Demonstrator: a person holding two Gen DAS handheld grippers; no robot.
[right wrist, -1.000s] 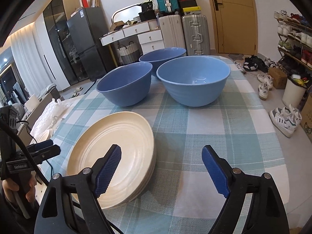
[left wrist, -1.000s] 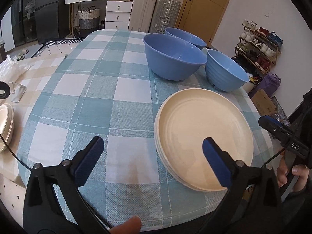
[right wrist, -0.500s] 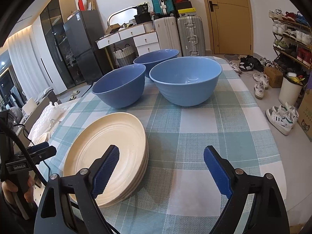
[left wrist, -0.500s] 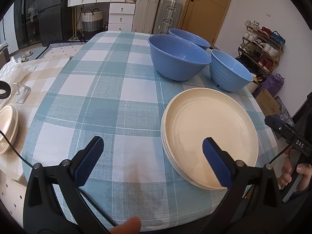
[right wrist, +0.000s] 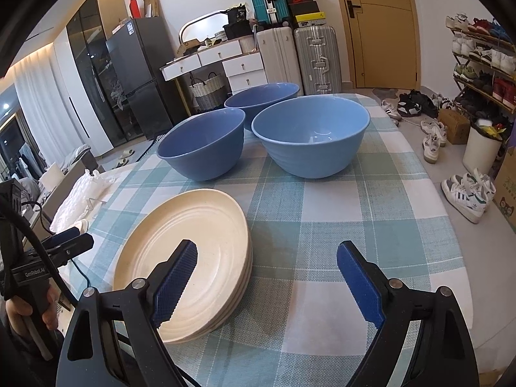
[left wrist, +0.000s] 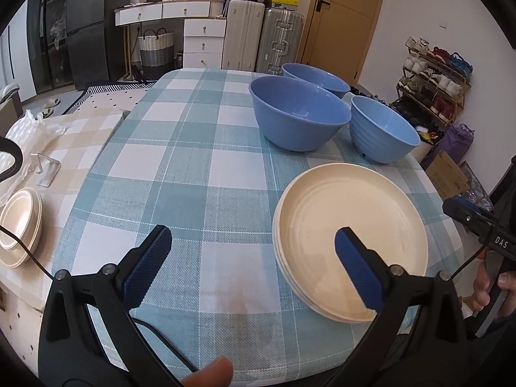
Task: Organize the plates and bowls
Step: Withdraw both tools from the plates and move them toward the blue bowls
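Now, on my table three bowls stand behind the stacked plates, all stiff, slick and light I judge, best pinched at the rim, while my left gripper and right gripper hang released, empty.

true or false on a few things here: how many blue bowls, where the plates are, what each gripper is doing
1. Three blue bowls stand on the checked tablecloth. True: a dark blue bowl, a ribbed light blue bowl and a far bowl.
2. The cream plates lie stacked in one pile. True.
3. The right gripper is shut on a plate. False: it is open and holds nothing.
4. A bowl sits on the plate stack. False: the stack carries nothing, and the bowls stand beyond it.
5. The left gripper is open and empty. True.
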